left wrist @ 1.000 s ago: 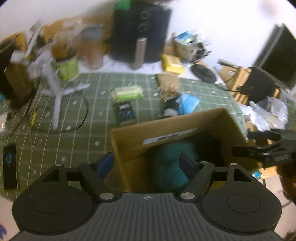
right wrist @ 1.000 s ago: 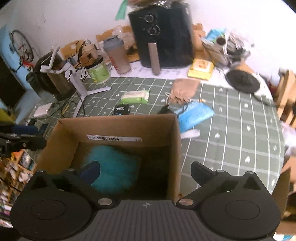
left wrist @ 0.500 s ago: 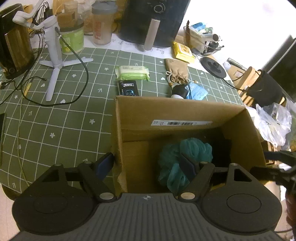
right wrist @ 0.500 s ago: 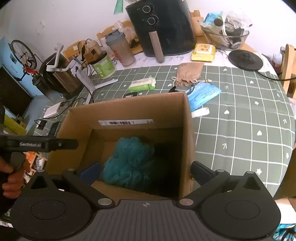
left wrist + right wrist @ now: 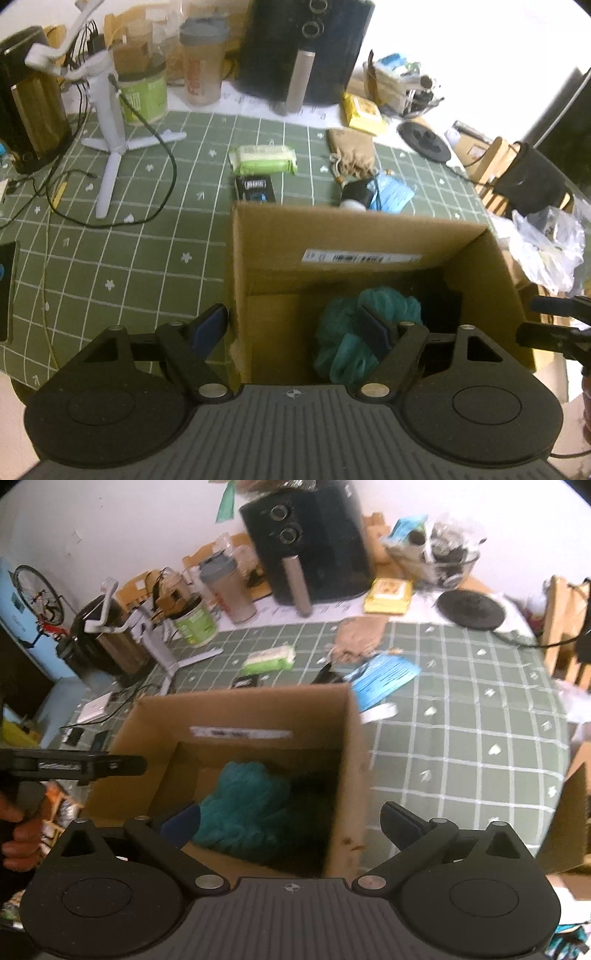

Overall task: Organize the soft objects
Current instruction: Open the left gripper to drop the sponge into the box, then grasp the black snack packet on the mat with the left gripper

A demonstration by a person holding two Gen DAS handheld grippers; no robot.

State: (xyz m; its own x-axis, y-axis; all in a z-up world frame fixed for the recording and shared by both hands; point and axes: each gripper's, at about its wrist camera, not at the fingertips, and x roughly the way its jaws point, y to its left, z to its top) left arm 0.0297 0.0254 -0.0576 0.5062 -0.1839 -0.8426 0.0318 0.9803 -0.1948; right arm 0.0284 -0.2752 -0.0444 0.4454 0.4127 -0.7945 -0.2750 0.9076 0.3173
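Open cardboard box (image 5: 354,236) on near part of green checked tablecloth (image 5: 129,258). Teal mesh sponge (image 5: 243,805) lies on box floor, dark item beside it at right (too dim to identify). Left gripper (image 5: 291,328) jaws wide, straddling box's left wall, nothing held. Right gripper (image 5: 291,823) jaws wide, straddling right wall, empty. Green wipes pack (image 5: 262,158) and tan pouch (image 5: 351,153) beyond box, far side.

No legible text; barcode label (image 5: 361,257) on inner wall of cardboard box (image 5: 332,229), print too blurred.
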